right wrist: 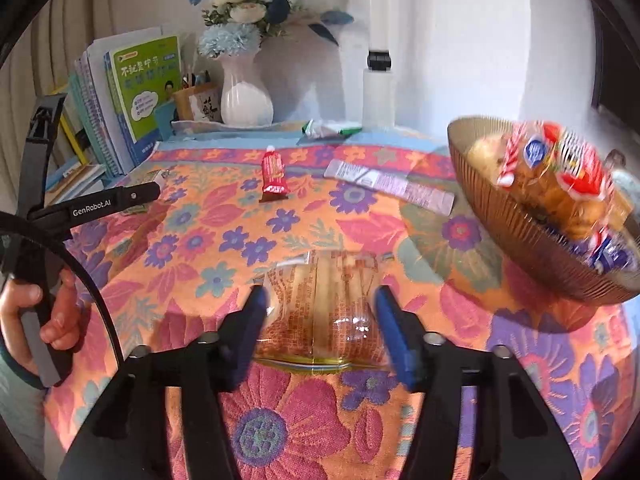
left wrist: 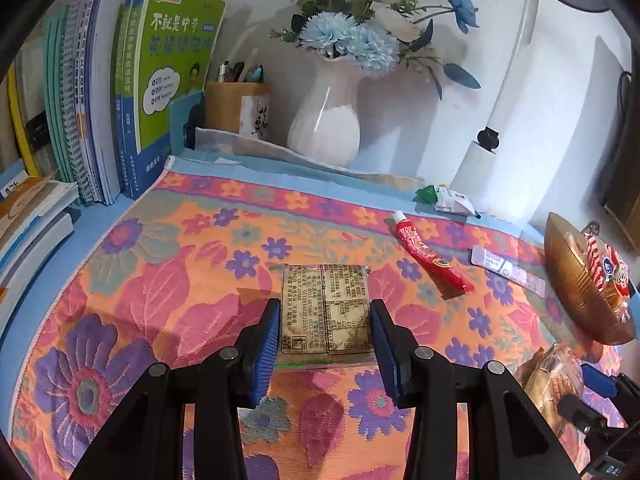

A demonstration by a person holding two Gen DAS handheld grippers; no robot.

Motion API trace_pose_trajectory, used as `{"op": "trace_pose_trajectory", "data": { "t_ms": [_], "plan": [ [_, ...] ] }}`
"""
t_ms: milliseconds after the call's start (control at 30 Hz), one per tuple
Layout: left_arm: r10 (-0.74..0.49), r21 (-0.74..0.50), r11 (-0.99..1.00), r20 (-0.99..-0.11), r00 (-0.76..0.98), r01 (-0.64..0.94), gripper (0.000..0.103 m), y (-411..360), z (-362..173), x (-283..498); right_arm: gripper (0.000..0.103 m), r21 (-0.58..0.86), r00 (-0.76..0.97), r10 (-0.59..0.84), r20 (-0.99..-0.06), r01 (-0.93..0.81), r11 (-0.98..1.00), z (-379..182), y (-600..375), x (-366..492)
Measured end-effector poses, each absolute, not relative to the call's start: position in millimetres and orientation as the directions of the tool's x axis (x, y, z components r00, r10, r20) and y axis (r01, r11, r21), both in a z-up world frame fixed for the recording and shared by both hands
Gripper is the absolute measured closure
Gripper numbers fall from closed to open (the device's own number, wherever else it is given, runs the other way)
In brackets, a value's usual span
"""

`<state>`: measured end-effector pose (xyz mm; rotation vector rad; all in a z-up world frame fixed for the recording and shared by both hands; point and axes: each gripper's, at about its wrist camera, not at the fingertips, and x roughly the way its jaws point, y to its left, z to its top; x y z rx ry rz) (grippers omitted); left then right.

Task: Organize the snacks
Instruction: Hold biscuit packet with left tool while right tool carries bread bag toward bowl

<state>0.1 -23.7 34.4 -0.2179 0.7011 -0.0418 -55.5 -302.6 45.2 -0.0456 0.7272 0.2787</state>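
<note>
In the left wrist view my left gripper [left wrist: 325,320] is open, its blue pads either side of a flat tan snack packet [left wrist: 325,304] lying on the floral cloth. In the right wrist view my right gripper [right wrist: 320,312] is open around a clear-wrapped bread snack [right wrist: 320,312] on the cloth; whether the pads touch it I cannot tell. A ribbed gold bowl [right wrist: 520,236] holding several wrapped snacks [right wrist: 560,176] sits to the right; it also shows in the left wrist view [left wrist: 576,280].
A red tube [left wrist: 430,254], a white tube [left wrist: 506,268] and a green-white sachet [left wrist: 448,198] lie on the cloth. A white vase [left wrist: 326,120], pen holder [left wrist: 234,106] and books [left wrist: 120,92] stand at the back. The left hand-held gripper [right wrist: 92,208] shows at left.
</note>
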Motion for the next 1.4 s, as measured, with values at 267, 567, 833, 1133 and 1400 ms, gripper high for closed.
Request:
{"op": "trace_pose_trajectory", "data": {
  "t_ms": [267,567,833,1133,1400],
  "plan": [
    [-0.161,-0.284,0.958,-0.622,0.767,-0.029,0.061,-12.9,34.5,-0.3,0.013,0.223,0.604,0.286,-0.744,-0.179,0.958,30.7,-324.5,-33.4],
    [-0.126,-0.207,0.978,-0.638,0.760,-0.011,0.061,-25.4,35.8,0.9,0.012,0.125,0.644,0.213,-0.735,-0.179,0.976,39.1,-305.7,-50.1],
    [-0.057,-0.066,0.998,-0.624,0.779,0.020,0.061,-48.3,39.7,-4.6,0.029,0.087,0.655,0.140,-0.742,-0.113,0.990,35.4,-292.7,-50.3],
    [-0.068,-0.003,0.996,-0.614,0.786,0.084,0.061,-63.6,41.3,-10.4,0.044,0.185,0.671,0.228,-0.706,-0.136,0.973,52.2,-309.5,-77.2],
    [-0.041,0.030,0.997,-0.607,0.793,0.074,0.061,-68.6,41.5,-11.4,0.038,0.258,0.613,0.319,-0.723,-0.188,0.948,45.8,-323.6,-78.3]
  ]
}}
